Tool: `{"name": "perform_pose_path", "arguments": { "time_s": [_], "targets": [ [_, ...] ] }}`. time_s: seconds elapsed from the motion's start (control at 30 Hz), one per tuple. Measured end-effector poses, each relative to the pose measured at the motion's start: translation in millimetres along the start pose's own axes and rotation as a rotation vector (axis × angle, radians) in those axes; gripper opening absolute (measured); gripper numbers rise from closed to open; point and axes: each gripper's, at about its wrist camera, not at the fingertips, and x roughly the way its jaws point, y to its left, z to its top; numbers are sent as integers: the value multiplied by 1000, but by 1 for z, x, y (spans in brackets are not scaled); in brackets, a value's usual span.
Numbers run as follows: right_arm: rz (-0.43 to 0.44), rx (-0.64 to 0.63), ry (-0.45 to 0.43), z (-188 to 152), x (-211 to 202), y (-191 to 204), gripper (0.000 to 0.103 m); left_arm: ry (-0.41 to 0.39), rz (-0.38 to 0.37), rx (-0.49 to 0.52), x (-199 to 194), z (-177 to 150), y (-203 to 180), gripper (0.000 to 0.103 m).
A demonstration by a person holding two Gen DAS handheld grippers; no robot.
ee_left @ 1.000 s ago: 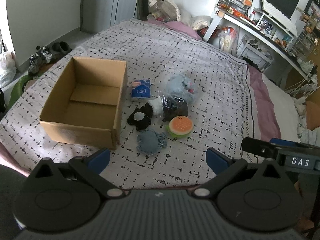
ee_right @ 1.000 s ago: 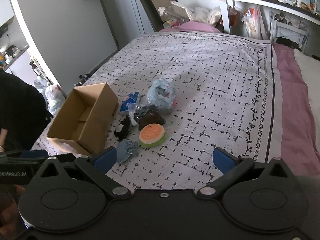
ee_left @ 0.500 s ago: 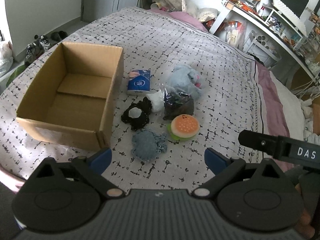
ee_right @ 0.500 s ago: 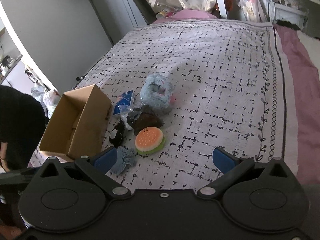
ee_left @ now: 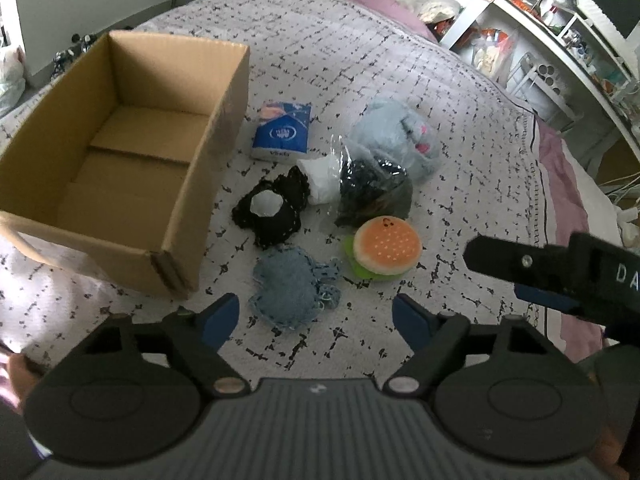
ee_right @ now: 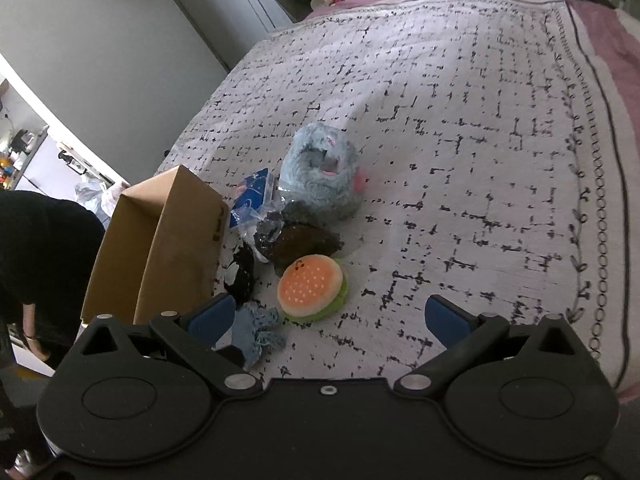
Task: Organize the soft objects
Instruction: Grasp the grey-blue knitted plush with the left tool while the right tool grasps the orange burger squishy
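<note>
Soft items lie clustered on the quilted bed (ee_left: 400, 60): a blue knitted piece (ee_left: 290, 284), a burger plush (ee_left: 386, 246), a black crochet piece with a white centre (ee_left: 272, 210), a dark item in a clear bag (ee_left: 372, 196), a grey-blue plush (ee_left: 396, 140) and a blue tissue pack (ee_left: 282, 134). An open cardboard box (ee_left: 216, 132) stands to their left. My left gripper (ee_left: 316, 316) hovers low over the knitted piece, jaws closing, pads clear of it. My right gripper (ee_right: 327, 317) is open just short of the burger plush (ee_right: 310, 286).
The right gripper's body (ee_left: 560, 276) reaches in from the right in the left wrist view. A person in black (ee_right: 32, 248) stands beside the box (ee_right: 176, 240). Shelves and a desk (ee_left: 560, 20) line the far right. A pink sheet (ee_right: 616, 40) edges the bed.
Both grippers have come down and closer to the cluster. The left gripper's fingers have drawn nearer together. The objects have not moved.
</note>
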Motion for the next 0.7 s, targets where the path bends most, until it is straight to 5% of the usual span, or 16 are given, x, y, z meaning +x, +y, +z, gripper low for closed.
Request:
{"name": "perform_pose_path", "arguments": {
  "time_s": [0.37,0.57,0.7],
  "targets": [
    [35,19,67,11,40,-7,82,20,37,-38,32,5,0,66],
    [38,-3,93,12,55,-6,81,47,55,-60,47,4,2,64],
    [35,-18,105,12,63,-4,80,57,52,-71,53,2,4,51]
  ]
}}
